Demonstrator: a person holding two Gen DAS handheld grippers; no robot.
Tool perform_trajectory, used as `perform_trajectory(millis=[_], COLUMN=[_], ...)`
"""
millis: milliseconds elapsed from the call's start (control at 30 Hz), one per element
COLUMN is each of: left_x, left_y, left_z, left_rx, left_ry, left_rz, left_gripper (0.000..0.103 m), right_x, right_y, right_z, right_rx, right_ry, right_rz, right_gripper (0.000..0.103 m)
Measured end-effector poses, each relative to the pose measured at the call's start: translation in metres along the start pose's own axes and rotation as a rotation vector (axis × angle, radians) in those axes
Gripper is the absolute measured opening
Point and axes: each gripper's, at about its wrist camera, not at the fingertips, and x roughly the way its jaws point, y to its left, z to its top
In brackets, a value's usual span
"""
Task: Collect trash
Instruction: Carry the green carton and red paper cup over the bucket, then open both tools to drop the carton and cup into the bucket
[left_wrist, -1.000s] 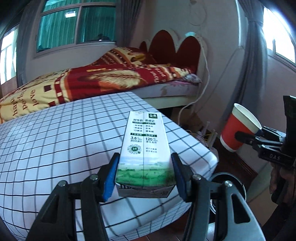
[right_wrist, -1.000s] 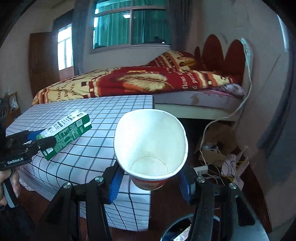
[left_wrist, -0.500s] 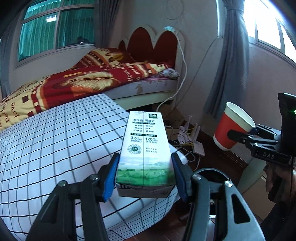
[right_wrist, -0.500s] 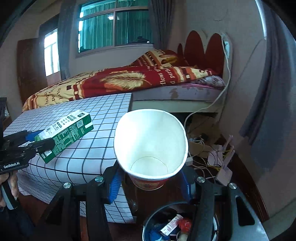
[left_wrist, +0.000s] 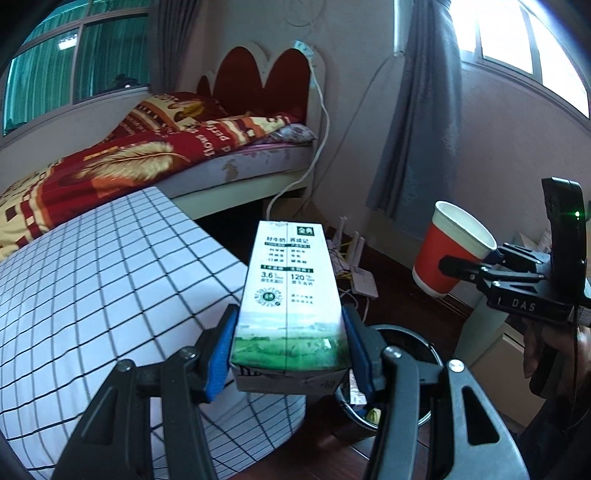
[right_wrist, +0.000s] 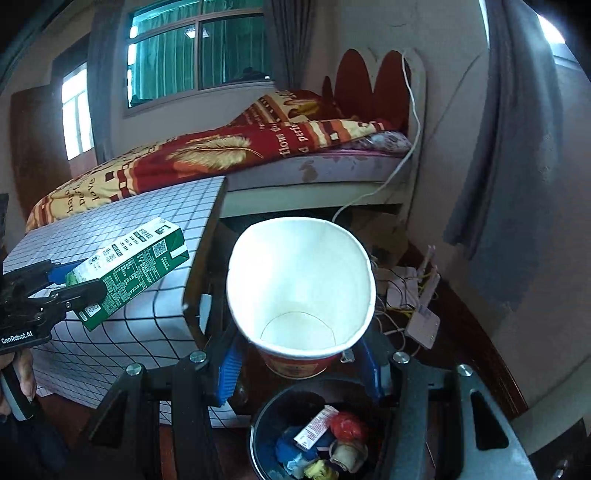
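- Right wrist view: right gripper (right_wrist: 301, 363) clamps the paper cup (right_wrist: 299, 291) low on its wall, mouth tipped toward the camera, the cup empty.
- Trash bin (right_wrist: 258, 435): on the floor, directly below and just nearer than the cup; scraps already inside. The right hand looks the nearer to a drop.
- Left wrist view: left gripper (left_wrist: 290, 350) grips the milk carton (left_wrist: 290, 295) across its bottom end, its long axis pointing away along the fingers, past the corner of the checked table (left_wrist: 92, 277).
- Bin seen from this side (left_wrist: 424, 345): below and right of the carton, near the table corner.
- Hidden: most of the bin behind the carton and fingers in the left view; its lower rim cut off in the right view; the pads' contact on the cup is masked by its rim.
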Motion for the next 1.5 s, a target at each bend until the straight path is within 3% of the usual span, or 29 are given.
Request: perform_trajectory(millis=[633,1500], left_x=[0.045,0.117], left_y=[-0.057,-0.101], left_z=[-0.017,-0.062], left_rx=[0.058,0.076], left_ry=[0.095,0.318], left_rz=[-0.12,-0.22], left_gripper=[0.056,0.056], right_x=[-0.005,0.047], right_y=[-0.04,-0.069], right_z=[-0.043,-0.122], right_rx=[0.019,0.012], right_ry=[0.071,0.304], right_rz=[-0.038,0.008], right_gripper=[0.056,0.056])
